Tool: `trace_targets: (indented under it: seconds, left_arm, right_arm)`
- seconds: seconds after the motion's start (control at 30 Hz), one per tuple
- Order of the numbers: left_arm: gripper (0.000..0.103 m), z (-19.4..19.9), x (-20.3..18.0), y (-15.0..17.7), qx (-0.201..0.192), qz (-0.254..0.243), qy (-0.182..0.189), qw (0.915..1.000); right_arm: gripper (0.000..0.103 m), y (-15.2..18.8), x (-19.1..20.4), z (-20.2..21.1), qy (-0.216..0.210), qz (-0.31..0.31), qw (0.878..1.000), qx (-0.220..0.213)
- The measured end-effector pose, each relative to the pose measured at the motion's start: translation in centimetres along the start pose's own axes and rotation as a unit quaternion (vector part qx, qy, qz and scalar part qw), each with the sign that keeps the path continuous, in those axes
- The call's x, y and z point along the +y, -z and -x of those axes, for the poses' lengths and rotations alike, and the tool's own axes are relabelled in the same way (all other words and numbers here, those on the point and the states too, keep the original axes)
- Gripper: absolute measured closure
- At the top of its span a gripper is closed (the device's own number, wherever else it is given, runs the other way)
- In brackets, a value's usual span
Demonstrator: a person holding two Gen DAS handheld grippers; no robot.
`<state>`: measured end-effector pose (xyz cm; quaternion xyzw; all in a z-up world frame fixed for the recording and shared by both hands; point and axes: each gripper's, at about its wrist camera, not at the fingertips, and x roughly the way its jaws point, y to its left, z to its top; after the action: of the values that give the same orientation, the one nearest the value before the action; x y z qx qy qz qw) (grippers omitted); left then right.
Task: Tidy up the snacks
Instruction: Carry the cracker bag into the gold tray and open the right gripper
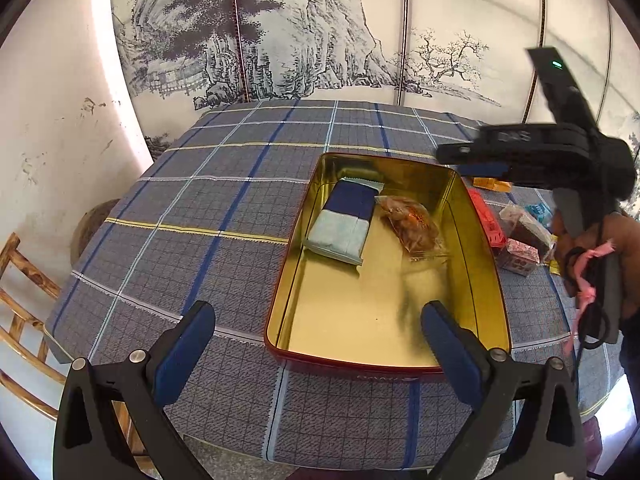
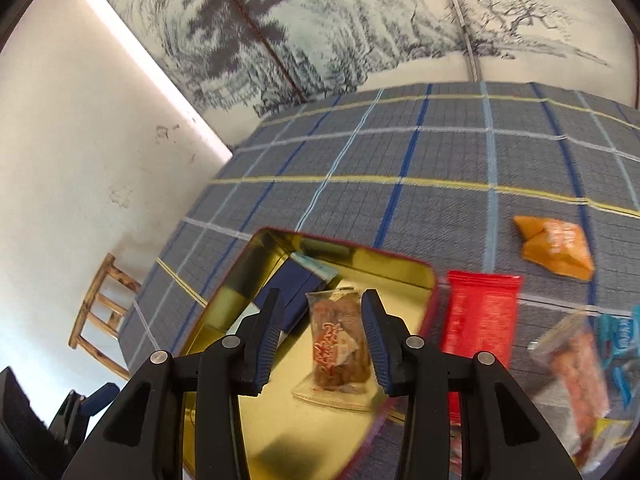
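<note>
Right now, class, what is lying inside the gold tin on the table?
Inside the tin lie two snacks: a blue and pale wrapped packet and, beside it, a clear packet of brown snack. The rest of the floor is bare; anything beneath the packets is hidden.

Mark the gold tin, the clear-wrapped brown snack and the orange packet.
gold tin (image 1: 360,320): left wrist view, bare floor.
clear-wrapped brown snack (image 2: 338,344): right wrist view, middle.
orange packet (image 2: 556,250): right wrist view, middle.
</note>
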<state>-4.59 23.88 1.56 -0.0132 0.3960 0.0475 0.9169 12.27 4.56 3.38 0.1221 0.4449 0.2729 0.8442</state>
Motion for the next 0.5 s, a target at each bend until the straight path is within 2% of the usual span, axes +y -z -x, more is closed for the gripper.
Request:
trace_targets:
  seconds: [0.1, 0.23, 0.37, 0.5]
  left_arm:
    - [0.001, 0.4, 0.1, -0.1, -0.011, 0.0, 0.005, 0.9999]
    - [0.001, 0.5, -0.5, 0.0, -0.014, -0.001, 0.021, 0.9997]
    - [0.001, 0.1, -1.9, 0.1, 0.003, -0.017, 0.025, 0.9995]
    - [0.001, 0.4, -2.3, 0.2, -0.002, -0.027, 0.018, 0.9995]
  right_arm:
    - [0.061, 0.7, -2.0, 2.0, 0.041, 0.024, 0.999, 0.014]
    - [0.061, 1.2, -4.5, 3.0, 0.061, 0.026, 0.997, 0.049]
    - [0.061, 1.9, -4.2, 1.9, 0.07, 0.052, 0.994, 0.072]
    - [0.061, 1.7, -4.1, -0.3, 0.094, 0.062, 0.99, 0.083]
